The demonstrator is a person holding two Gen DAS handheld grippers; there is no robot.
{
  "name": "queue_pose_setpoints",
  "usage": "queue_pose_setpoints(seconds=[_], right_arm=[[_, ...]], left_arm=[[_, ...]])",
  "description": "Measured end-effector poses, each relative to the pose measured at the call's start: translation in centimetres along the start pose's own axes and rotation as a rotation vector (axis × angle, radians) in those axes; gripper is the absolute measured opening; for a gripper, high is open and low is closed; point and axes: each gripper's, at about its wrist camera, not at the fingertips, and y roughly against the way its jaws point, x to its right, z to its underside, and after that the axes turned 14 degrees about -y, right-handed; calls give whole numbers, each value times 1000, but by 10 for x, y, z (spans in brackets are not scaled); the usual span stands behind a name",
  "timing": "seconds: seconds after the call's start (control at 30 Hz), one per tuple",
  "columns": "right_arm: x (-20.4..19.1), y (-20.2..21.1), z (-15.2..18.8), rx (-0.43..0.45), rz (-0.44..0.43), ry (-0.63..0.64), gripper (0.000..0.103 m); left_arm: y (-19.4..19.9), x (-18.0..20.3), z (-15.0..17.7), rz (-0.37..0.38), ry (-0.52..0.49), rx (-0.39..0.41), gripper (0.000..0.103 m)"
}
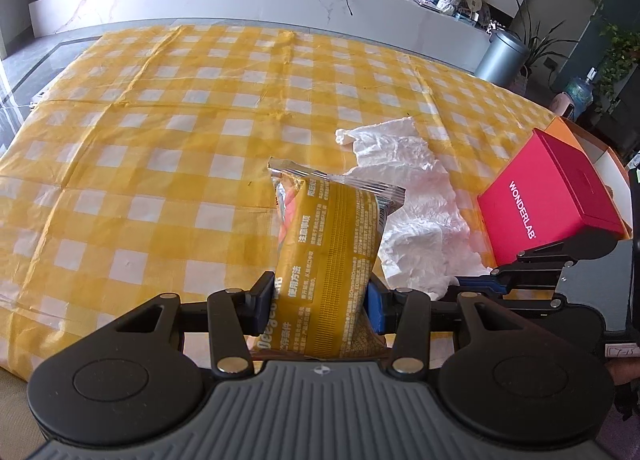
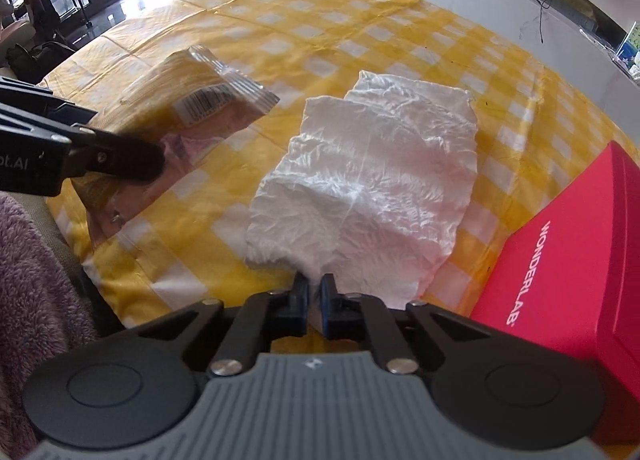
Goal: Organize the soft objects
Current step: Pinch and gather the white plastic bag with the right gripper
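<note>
My left gripper (image 1: 320, 300) is shut on a yellow wet-wipe packet (image 1: 328, 260) and holds it above the yellow checked tablecloth (image 1: 160, 140). The packet also shows in the right wrist view (image 2: 180, 108), with the left gripper (image 2: 132, 160) on it. A crumpled white tissue (image 1: 412, 212) lies on the cloth to the right. In the right wrist view my right gripper (image 2: 314, 292) is shut on the near edge of the white tissue (image 2: 372, 180), which lies spread flat on the cloth.
A red box marked WONDERLAB (image 1: 552, 200) stands at the right, also in the right wrist view (image 2: 568, 260). A white marble counter (image 1: 240, 0) runs behind the table. A grey bin (image 1: 504, 56) stands beyond. A purple fleece (image 2: 36, 280) is at near left.
</note>
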Motion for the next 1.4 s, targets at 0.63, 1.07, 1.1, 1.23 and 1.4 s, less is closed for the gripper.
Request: queue_pose_setpoints(seconds=[0.63,1.07,1.1,1.23,1.4], right_arm=[[-19,99,17,171,14,-52,1],[-7,-4,-30,82,-8,-44,12],[-5,-5,-30,80,-14,-54,24],[1,6,-32,124,-60,-103,77],[-4,-1,-28,118,-112,-66,98]], left_arm=[[24,14,13,-37,-13,7,52],[-11,-11,3,-46,27,-51,52],[-14,-12,3,-44,29,-54,52],[-19,-15,3,-40,46,-58,52],[-24,-19,4,-56,61,-64,52]])
